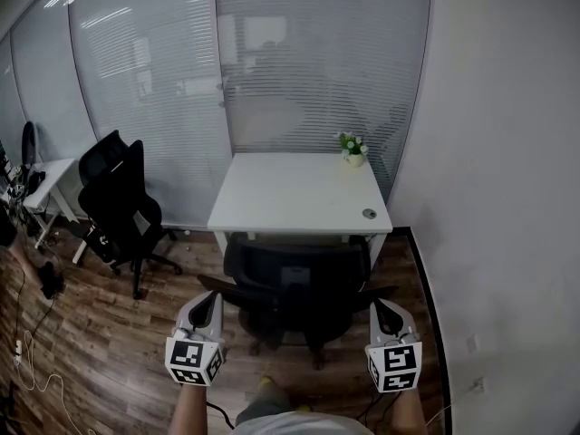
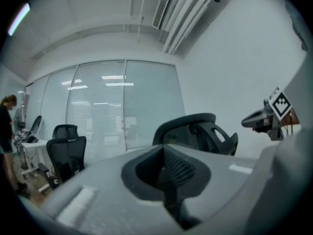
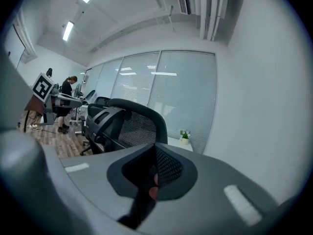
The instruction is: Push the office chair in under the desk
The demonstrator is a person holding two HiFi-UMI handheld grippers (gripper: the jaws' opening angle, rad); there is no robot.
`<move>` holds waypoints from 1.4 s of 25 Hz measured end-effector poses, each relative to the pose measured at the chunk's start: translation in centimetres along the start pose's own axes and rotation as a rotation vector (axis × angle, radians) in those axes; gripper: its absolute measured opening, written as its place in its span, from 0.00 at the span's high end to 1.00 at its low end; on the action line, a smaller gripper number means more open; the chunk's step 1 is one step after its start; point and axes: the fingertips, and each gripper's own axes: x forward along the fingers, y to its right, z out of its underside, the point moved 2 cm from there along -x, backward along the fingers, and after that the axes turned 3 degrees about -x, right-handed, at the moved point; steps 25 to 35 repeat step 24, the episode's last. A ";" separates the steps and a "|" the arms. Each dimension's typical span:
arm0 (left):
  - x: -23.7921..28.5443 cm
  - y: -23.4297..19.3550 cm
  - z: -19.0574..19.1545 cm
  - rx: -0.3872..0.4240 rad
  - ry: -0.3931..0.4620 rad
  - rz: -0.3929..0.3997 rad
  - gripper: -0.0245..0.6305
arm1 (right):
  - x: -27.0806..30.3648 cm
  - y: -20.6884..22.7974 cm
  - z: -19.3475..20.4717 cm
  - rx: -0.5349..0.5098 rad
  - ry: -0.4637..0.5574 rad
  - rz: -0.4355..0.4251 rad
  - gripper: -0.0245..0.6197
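Chair [image 1: 294, 284] stands close against the near edge of the table [image 1: 290, 193], its back toward you. Your left gripper [image 1: 214, 299] and right gripper [image 1: 379, 306] flank that back on the side away from the table, both clenched shut on nothing. A small plant [image 1: 352, 148] sits at the table's far right corner.

White desk [image 1: 290, 193], potted plant [image 1: 352, 149] on its far right corner, wooden floor [image 1: 91, 333]
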 end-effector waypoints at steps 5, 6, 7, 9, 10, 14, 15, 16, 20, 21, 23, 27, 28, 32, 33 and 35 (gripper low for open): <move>-0.6 -0.5 -0.4 -0.003 0.006 -0.009 0.96 | -0.2 -0.5 -0.4 -0.004 0.006 -0.004 0.96; -0.7 -0.6 -0.4 0.000 0.007 -0.009 0.96 | -0.3 -0.5 -0.5 -0.006 0.007 -0.005 0.96; -0.8 -0.6 -0.4 0.006 0.007 -0.009 0.96 | -0.3 -0.6 -0.5 -0.007 0.009 -0.005 0.96; -1.0 -0.6 -0.4 0.012 0.005 -0.011 0.96 | -0.4 -0.6 -0.5 -0.012 0.007 -0.003 0.96; -1.0 -0.6 -0.4 0.011 0.004 -0.011 0.96 | -0.5 -0.6 -0.4 -0.013 0.004 -0.002 0.96; -1.1 -0.3 -0.2 0.009 0.006 -0.010 0.96 | -0.9 -0.4 0.1 -0.020 0.002 -0.002 0.96; -1.2 -0.4 -0.3 0.008 0.008 -0.010 0.96 | -0.9 -0.4 0.0 -0.021 0.003 -0.001 0.96; -1.2 -0.4 -0.4 0.008 0.010 -0.011 0.96 | -1.0 -0.4 0.0 -0.022 0.004 -0.002 0.96; -1.1 -0.3 -0.4 0.007 0.012 -0.012 0.96 | -1.0 0.2 0.2 -0.025 0.002 -0.001 0.96; -1.0 -0.2 -0.4 0.004 0.013 -0.012 0.96 | -1.0 0.4 0.3 -0.025 0.002 0.000 0.96; -0.9 0.1 -0.5 -0.002 0.015 -0.010 0.96 | -1.0 0.6 0.4 -0.025 0.004 0.003 0.96; -0.9 0.2 -0.6 -0.005 0.017 -0.009 0.96 | -1.0 0.7 0.4 -0.025 0.006 0.004 0.96; -0.9 0.2 -0.6 -0.005 0.017 -0.009 0.96 | -1.0 0.7 0.4 -0.025 0.006 0.004 0.96; -0.9 0.2 -0.6 -0.005 0.017 -0.009 0.96 | -1.0 0.7 0.4 -0.025 0.006 0.004 0.96; -0.9 0.2 -0.6 -0.005 0.017 -0.009 0.96 | -1.0 0.7 0.4 -0.025 0.006 0.004 0.96; -0.9 0.2 -0.6 -0.005 0.017 -0.009 0.96 | -1.0 0.7 0.4 -0.025 0.006 0.004 0.96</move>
